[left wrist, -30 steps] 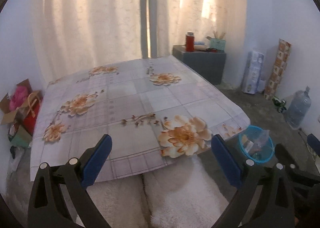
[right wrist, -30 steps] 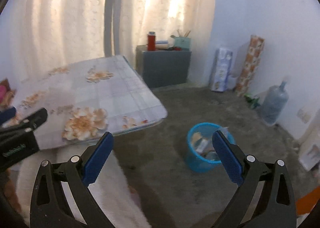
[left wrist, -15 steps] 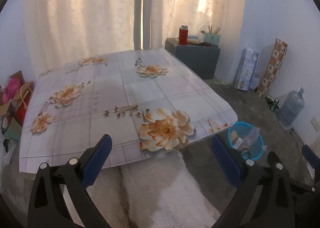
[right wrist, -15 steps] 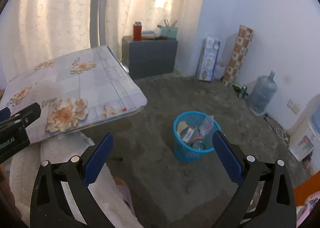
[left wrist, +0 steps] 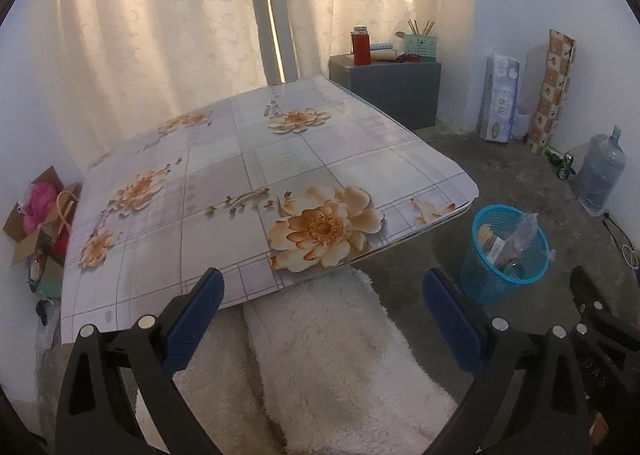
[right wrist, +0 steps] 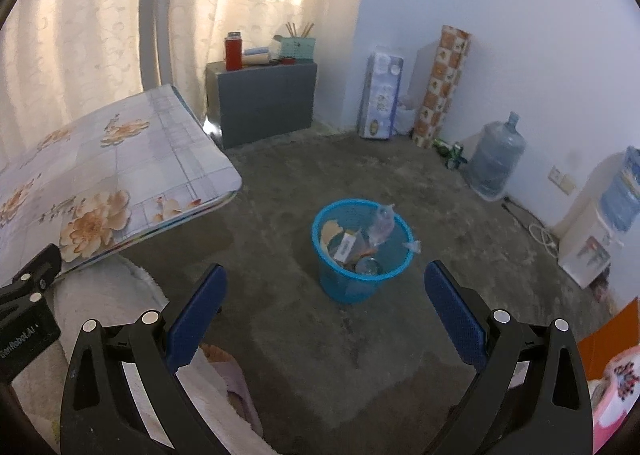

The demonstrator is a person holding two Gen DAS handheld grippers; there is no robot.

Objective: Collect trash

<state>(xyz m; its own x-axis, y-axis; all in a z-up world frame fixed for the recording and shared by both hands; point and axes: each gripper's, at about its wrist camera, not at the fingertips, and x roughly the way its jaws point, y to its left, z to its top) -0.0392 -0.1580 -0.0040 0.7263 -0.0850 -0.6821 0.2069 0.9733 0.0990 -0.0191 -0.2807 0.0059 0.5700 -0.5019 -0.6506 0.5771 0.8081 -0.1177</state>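
Right wrist: blue basket (right wrist: 362,255) holds wrappers, plastic bag; both tools spread, empty.

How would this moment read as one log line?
left gripper: open, empty | right gripper: open, empty | bin: holds trash, on floor

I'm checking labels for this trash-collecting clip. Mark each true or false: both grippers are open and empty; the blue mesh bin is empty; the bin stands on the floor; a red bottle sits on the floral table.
1. Both the left gripper and right gripper are open and empty: true.
2. The blue mesh wastebasket is empty: false, it holds trash.
3. The wastebasket stands on the concrete floor: true.
4. The red bottle sits on the floral-covered table: false, it is on the grey cabinet.
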